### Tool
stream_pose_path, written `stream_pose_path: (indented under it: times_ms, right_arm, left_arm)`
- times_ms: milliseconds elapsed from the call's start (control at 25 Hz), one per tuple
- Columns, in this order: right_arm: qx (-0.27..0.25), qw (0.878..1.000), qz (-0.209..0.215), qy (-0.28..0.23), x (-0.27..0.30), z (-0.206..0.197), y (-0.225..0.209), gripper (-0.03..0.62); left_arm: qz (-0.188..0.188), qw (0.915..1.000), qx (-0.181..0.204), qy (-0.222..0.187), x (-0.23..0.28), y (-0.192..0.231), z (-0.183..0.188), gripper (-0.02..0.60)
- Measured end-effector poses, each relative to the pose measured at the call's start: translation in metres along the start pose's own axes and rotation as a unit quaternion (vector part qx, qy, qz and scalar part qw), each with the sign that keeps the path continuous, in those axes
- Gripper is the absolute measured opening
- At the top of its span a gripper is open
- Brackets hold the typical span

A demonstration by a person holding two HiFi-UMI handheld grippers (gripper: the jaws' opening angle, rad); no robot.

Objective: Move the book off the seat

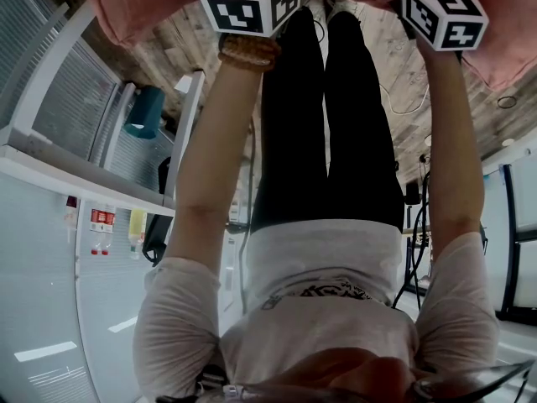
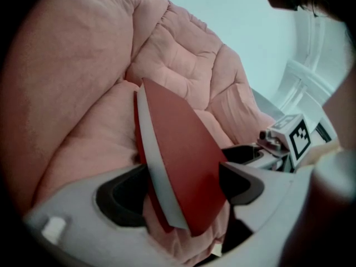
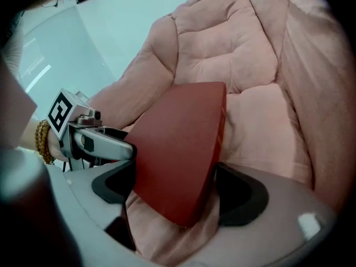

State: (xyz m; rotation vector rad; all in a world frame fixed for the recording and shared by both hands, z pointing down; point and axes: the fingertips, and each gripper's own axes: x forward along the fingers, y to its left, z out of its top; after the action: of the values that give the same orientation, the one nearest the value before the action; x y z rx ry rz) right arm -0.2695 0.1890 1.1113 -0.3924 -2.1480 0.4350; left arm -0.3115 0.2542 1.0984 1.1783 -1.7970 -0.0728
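A red book [image 2: 183, 154] with a white page edge stands tilted on its edge over the pink padded seat [image 2: 83, 93]. My left gripper [image 2: 181, 193] is shut on the book's near end, one dark pad against each cover. My right gripper [image 3: 178, 191] is shut on the same book [image 3: 178, 149] from the other side. Each gripper shows in the other's view: the right one's marker cube [image 2: 297, 135], and the left one's marker cube [image 3: 61, 113]. In the head view only the left cube [image 1: 250, 2] and the right cube [image 1: 443, 13] show; the book is hidden there.
The pink seat's quilted back [image 3: 233, 43] rises behind the book, and its padded sides close in around it. The head view shows the person's arms, torso and dark trousers [image 1: 327, 116], a wood-pattern floor [image 1: 185, 40] and a white cabinet [image 1: 50, 250] at the left.
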Motion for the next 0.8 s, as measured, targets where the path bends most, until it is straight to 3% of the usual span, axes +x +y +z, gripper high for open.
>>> stream_pose_path:
  times_ms: [800]
  right_arm:
    - [0.008, 1.000, -0.001, -0.012, -0.027, 0.014, 0.031, 0.422]
  left_arm:
    - [0.000, 0.9998, 0.021, 0.000, -0.029, -0.016, 0.009, 0.377]
